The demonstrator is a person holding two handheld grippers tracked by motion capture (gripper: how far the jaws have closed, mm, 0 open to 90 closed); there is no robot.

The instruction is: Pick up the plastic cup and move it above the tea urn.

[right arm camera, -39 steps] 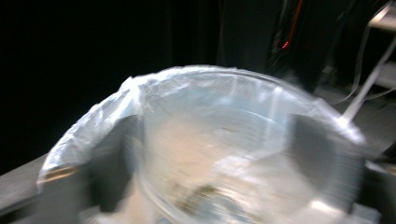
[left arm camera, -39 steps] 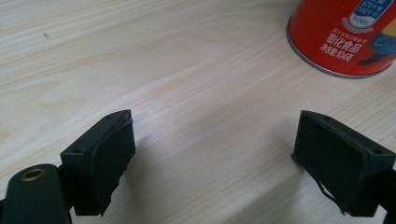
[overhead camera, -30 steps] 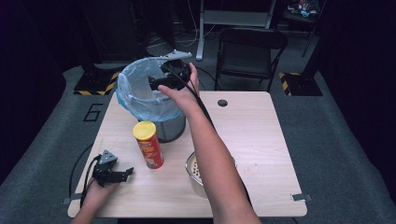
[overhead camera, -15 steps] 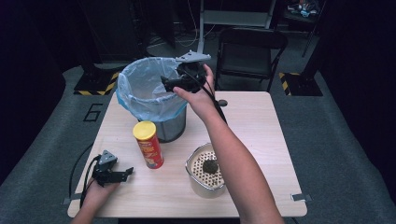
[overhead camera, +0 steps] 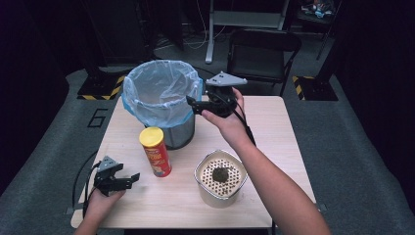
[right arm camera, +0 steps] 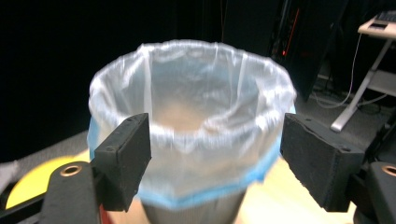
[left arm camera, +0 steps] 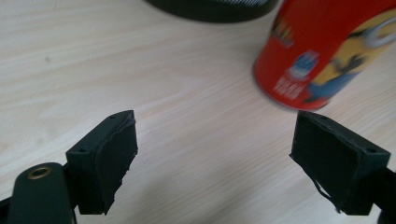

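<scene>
Just right of the bin (overhead camera: 161, 100), at upper centre of the high view, the right tongs (overhead camera: 192, 104) hang level beside the plastic liner's rim, jaws aimed at the bin. The right gripper view shows both pads spread with nothing between them and the liner's mouth beyond; the jaws have just been closing partway on empty air. Judged from this, the right hand is not gripping anything.

At lower left of the high view, the left tongs (overhead camera: 128, 179) rest low on the worktop (overhead camera: 274, 132), spread wide and empty. The left gripper view shows their pads either side of bare wood, with the red chip can (left arm camera: 327, 51) at upper right, near the right pad but apart from it. That heading suggests the can is the next pick.

The can (overhead camera: 155, 152) stands upright in front of the bin. A pale perforated pot (overhead camera: 221, 180) holding a dark lump (overhead camera: 221, 174) sits at lower centre, within the right arm's reach.
</scene>
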